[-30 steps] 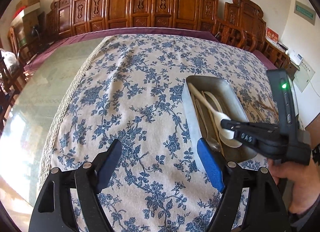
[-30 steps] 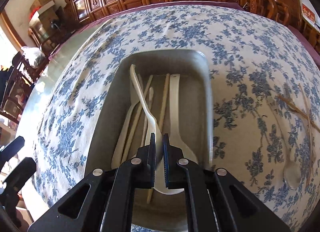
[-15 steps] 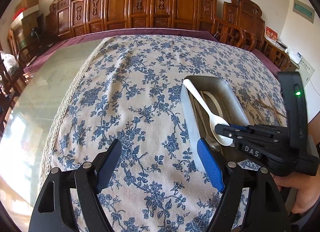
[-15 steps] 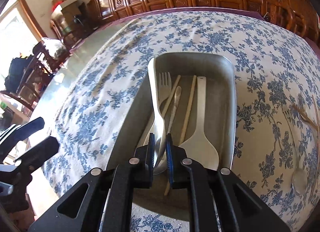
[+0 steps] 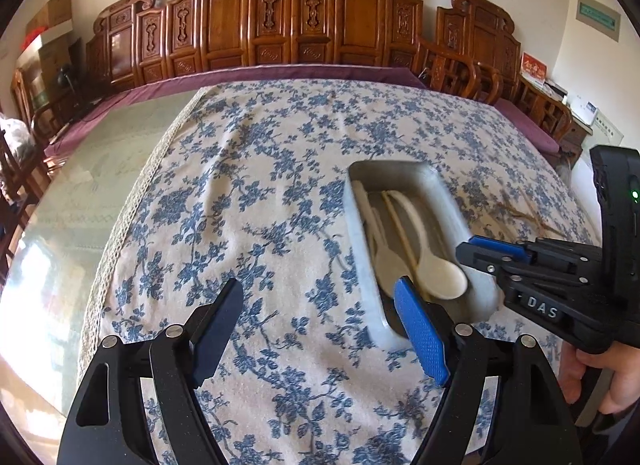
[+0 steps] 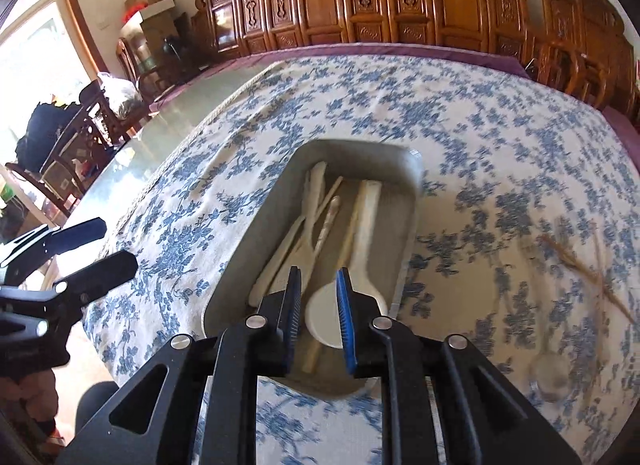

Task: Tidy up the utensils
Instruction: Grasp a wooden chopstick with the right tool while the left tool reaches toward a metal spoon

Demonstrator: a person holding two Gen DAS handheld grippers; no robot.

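Observation:
A grey metal tray (image 5: 448, 201) (image 6: 408, 209) sits on the blue-flowered tablecloth and holds several pale utensils: a wide white spoon (image 5: 436, 277) (image 6: 326, 317), another white spoon (image 6: 308, 205), a metal piece and chopsticks (image 6: 348, 241). My right gripper (image 6: 318, 317) is open and empty just above the tray's near end; it also shows in the left wrist view (image 5: 492, 255). My left gripper (image 5: 320, 325) is open and empty over the cloth, left of the tray; it also shows in the right wrist view (image 6: 86, 249).
A wooden fork and chopsticks (image 6: 588, 273) and a spoon (image 6: 552, 377) lie on the cloth right of the tray. Bare glass tabletop (image 5: 80, 185) lies to the left. Carved wooden chairs (image 5: 304, 13) line the far edge.
My right gripper has opened and let go of the white spoon, which now lies in the tray. The gripper has drawn back toward the tray's near end.

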